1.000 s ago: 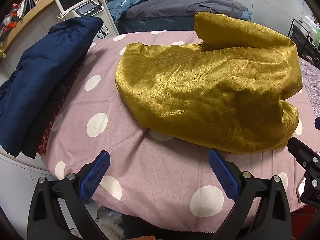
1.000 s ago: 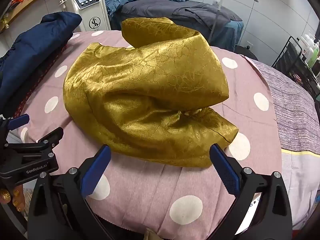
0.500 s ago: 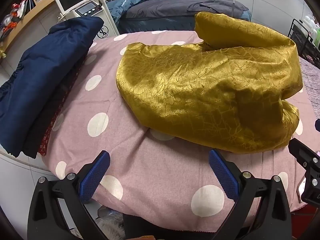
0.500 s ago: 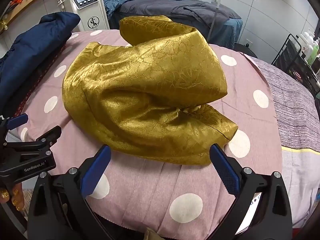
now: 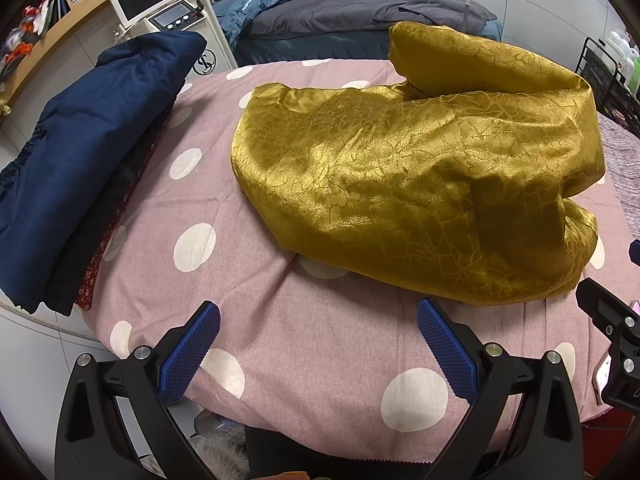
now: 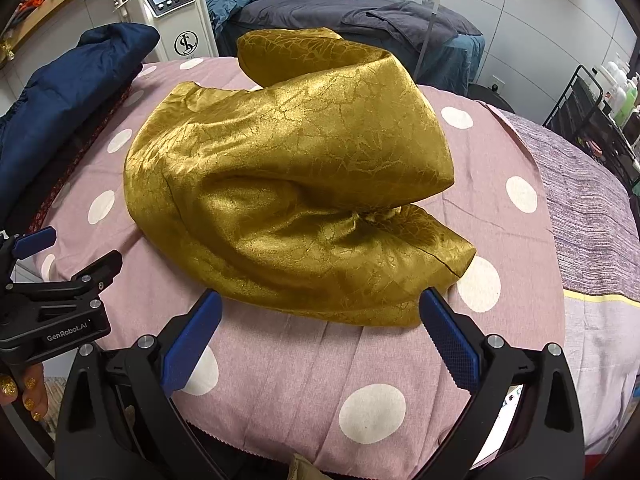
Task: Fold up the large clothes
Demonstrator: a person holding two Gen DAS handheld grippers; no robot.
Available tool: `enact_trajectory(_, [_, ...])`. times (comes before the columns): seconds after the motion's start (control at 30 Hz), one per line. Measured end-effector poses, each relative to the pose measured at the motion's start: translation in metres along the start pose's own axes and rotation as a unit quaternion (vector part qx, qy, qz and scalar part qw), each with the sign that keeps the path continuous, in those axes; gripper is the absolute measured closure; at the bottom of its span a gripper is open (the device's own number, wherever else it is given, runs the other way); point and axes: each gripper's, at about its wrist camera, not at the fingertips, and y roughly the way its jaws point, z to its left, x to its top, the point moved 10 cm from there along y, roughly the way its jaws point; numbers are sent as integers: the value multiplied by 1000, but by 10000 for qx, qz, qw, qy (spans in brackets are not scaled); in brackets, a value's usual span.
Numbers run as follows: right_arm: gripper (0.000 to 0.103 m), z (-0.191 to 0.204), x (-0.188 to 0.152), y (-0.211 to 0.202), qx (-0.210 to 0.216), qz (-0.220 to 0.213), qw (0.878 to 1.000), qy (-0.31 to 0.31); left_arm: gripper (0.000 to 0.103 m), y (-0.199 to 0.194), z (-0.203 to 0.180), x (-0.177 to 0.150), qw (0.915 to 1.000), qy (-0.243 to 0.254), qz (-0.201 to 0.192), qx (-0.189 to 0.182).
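A shiny gold garment (image 5: 420,184) lies crumpled in a loose heap on a pink sheet with white dots (image 5: 280,344); the right wrist view shows the same gold garment (image 6: 288,184) with a rolled part at the back and a flap at the front right. My left gripper (image 5: 318,332) hovers open over the bare sheet, just short of the heap's near edge. My right gripper (image 6: 320,320) is open too, its fingertips close to the garment's front hem, with nothing between them. The left gripper's body (image 6: 56,304) shows at the left of the right wrist view.
Folded dark blue clothing (image 5: 80,168) is stacked on the sheet's left side, over a red patterned piece. Behind stand a white machine with a screen (image 5: 160,8), a bed with grey and blue bedding (image 5: 352,12) and a black wire rack (image 6: 600,120) at right.
Both grippers have crept slightly forward toward the gold garment. The garment has not moved and both grippers stay open.
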Motion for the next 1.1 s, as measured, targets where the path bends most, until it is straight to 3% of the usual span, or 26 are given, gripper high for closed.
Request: enact_trajectory(1.1, [6,1,-7,7,19,113,9999,11,6,8,-2,-6,9999,9,133,-33])
